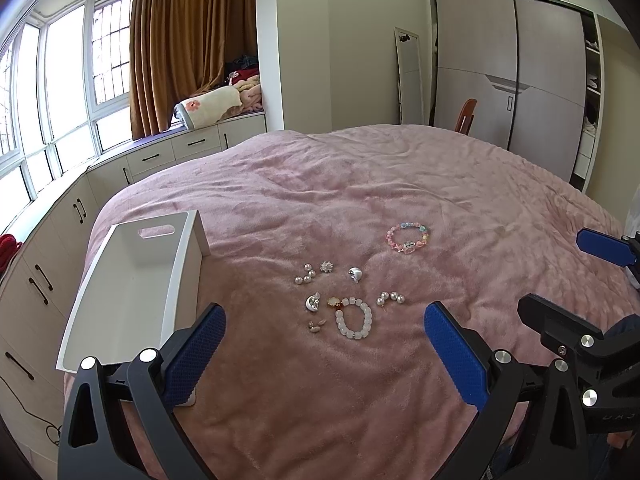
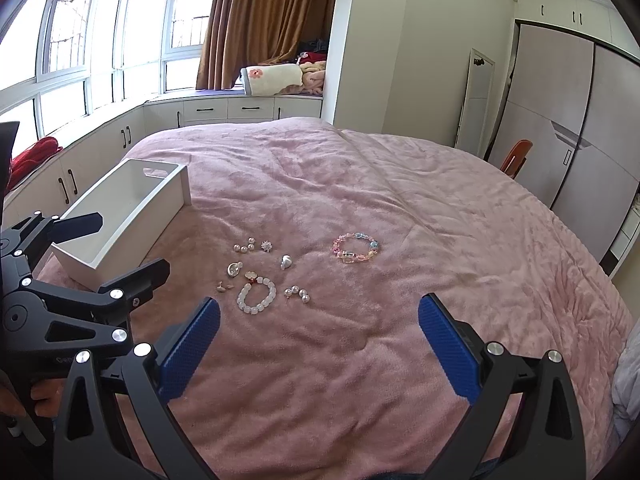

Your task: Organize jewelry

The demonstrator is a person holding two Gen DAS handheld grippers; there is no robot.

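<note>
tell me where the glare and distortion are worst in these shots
Left wrist view: windows blown out white, bed bulging from the fisheye, dark corners. Right wrist view: same overexposed windows, curved frames; jewelry evenly lit, reasonably sharp.

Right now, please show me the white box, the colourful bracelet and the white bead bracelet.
white box (image 1: 100, 312), left wrist view, long left wall.
colourful bracelet (image 2: 374, 245), right wrist view, right-side beads.
white bead bracelet (image 2: 241, 300), right wrist view, left-side beads.

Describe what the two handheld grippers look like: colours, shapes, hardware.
Both match. The left gripper and right gripper each have two flat fingers faced with blue dimpled pads, carried on black angular linkage arms with triangular cut-outs and round silver bolt heads at the joints. Faint lettering on the black bodies is unreadable. No cables show on them.
</note>
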